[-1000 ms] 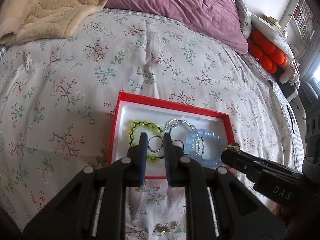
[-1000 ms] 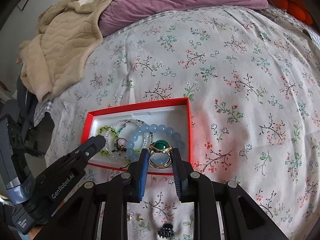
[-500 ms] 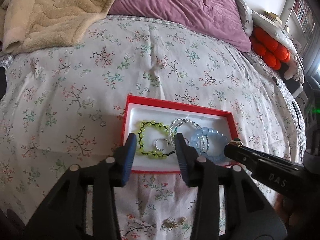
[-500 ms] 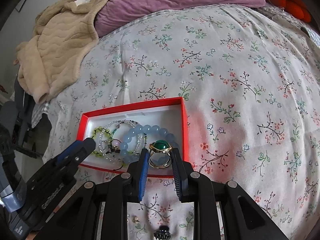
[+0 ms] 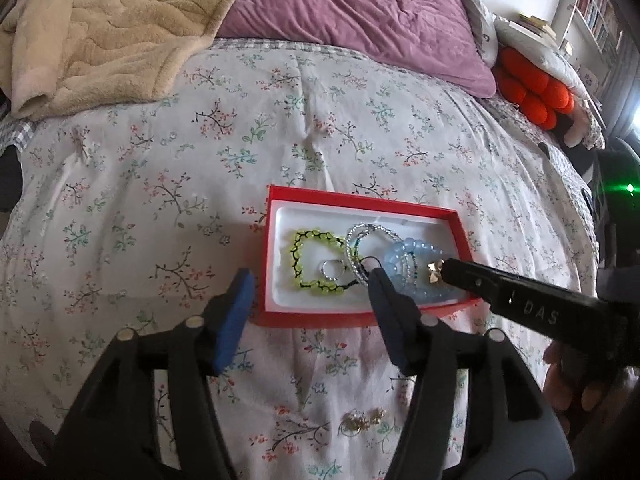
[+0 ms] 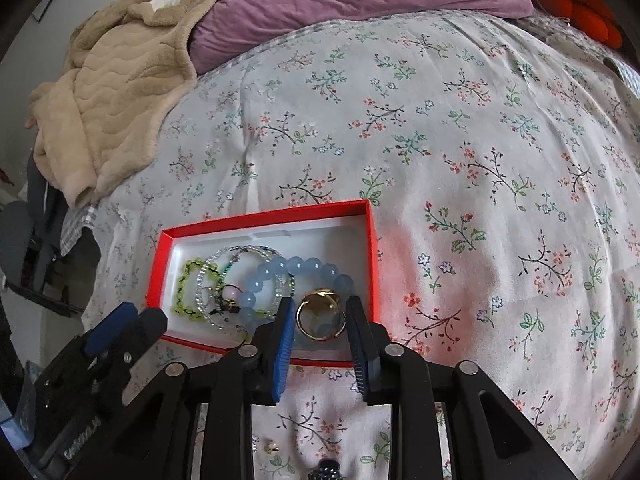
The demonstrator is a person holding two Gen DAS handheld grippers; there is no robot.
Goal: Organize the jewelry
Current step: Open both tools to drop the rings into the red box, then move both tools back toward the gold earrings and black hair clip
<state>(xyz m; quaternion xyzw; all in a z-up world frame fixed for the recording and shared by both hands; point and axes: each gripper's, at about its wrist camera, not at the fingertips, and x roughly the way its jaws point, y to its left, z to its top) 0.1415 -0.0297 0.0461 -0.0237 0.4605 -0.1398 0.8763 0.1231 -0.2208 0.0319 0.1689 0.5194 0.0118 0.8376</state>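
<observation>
Red-walled, white-lined shallow cardboard box on the floral white bedspread, holding a yellow-green beaded bracelet, a clear seed-bead bangle, a pale blue round-bead bracelet and a small silver ring. Left gripper spread wide, holding nothing, just at the box's near wall. Right gripper over the box's near right corner, fingers slightly apart around a gold ring; full clamping hard to tell.
</observation>
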